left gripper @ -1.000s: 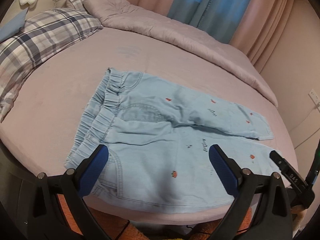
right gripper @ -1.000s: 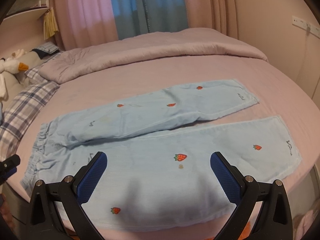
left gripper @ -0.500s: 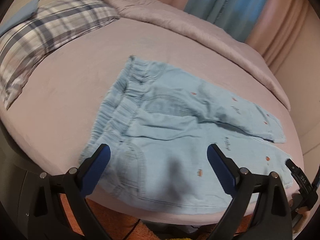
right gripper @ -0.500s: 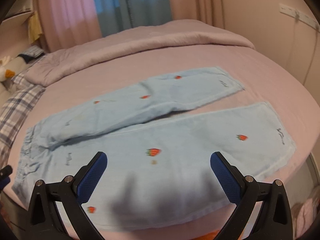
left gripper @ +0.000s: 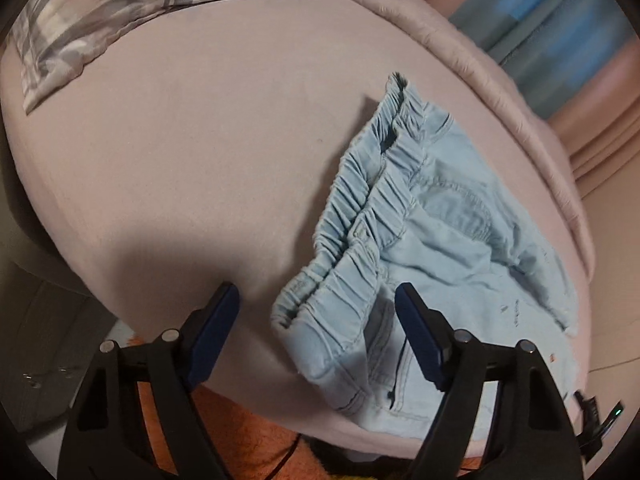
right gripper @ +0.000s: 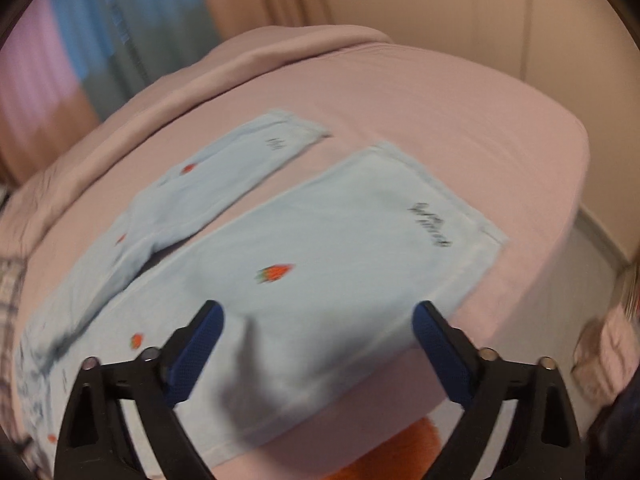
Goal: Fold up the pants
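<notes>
Pants (left gripper: 436,216) lie flat on the pink bed (left gripper: 180,168), legs spread apart, so my left tongs (left gripper: 318,304) are closing around the near waistband corner while my right tongs (right gripper: 318,316) are closing, nothing gripped, over the near leg's hem end.

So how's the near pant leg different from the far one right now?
The near leg lies flat and straight, its cuff reaching closer to the bed's edge; the far leg angles away and its cuff stops shorter. The near leg's side edge hangs over the bed's front edge; the far leg rests fully on the sheet. Both are the same light blue denim with red strawberries and dark lettering near the cuff.
</notes>
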Demonstrator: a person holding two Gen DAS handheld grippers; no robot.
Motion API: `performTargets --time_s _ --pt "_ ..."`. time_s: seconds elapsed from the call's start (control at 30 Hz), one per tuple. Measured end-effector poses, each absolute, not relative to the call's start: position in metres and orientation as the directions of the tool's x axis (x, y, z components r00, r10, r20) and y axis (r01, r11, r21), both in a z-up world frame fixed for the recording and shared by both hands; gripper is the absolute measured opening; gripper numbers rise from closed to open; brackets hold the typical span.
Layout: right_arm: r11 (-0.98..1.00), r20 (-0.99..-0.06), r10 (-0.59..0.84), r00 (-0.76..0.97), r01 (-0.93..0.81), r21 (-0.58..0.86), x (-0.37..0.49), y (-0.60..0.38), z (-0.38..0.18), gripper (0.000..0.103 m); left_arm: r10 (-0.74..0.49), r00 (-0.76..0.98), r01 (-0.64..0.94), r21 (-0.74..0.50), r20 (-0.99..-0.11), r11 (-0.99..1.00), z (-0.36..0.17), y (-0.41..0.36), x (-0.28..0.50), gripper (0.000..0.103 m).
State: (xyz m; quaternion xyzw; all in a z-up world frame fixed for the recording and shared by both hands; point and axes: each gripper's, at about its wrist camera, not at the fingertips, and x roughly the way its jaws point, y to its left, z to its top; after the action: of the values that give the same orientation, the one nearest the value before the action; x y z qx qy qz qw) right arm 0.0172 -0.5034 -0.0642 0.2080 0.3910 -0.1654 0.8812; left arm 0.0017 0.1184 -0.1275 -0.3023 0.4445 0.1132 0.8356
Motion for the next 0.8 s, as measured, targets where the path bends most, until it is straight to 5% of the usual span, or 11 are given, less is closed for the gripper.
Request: performTargets --time_s 0.23,0.37,0.43,0.53,0.63,0.67,0.8 --pt "0.763 -0.764 -0.167 0.623 0.573 0.301 0.001 -0.554 -0.07 0.085 -0.218 0.608 -0.387 -0.525 -0.764 0.758 -0.129 0.112 0.004 0.049" --pt "0.709 -0.754 -0.118 0.647 0.586 0.392 -0.005 -0.578 -0.078 0.084 -0.201 0.617 -0.394 -0.52 -0.761 0.758 -0.128 0.113 0.001 0.017" --pt "0.705 -0.759 -0.112 0.642 0.589 0.394 -0.003 -0.583 -0.082 0.08 -0.201 0.623 -0.408 -0.533 -0.756 0.741 -0.126 0.115 -0.002 0.017" --pt "0.706 -0.761 -0.094 0.642 0.582 0.404 0.003 -0.589 -0.087 0.068 -0.156 0.625 -0.402 -0.487 -0.765 0.776 -0.116 0.112 0.001 0.016" --pt "0.721 -0.761 -0.12 0.637 0.583 0.374 0.012 -0.593 -0.085 0.034 -0.125 0.645 -0.381 -0.458 -0.754 0.803 -0.102 0.108 0.002 0.015" --pt "0.732 -0.765 -0.12 0.633 0.577 0.362 0.017 -0.592 -0.084 0.014 -0.124 0.653 -0.376 -0.462 -0.747 0.804 -0.099 0.108 0.002 0.015" --pt "0.802 -0.73 -0.144 0.668 0.511 0.31 0.021 -0.572 -0.052 0.008 -0.128 0.682 -0.365 -0.487 -0.72 0.793 -0.085 0.117 0.003 0.014"
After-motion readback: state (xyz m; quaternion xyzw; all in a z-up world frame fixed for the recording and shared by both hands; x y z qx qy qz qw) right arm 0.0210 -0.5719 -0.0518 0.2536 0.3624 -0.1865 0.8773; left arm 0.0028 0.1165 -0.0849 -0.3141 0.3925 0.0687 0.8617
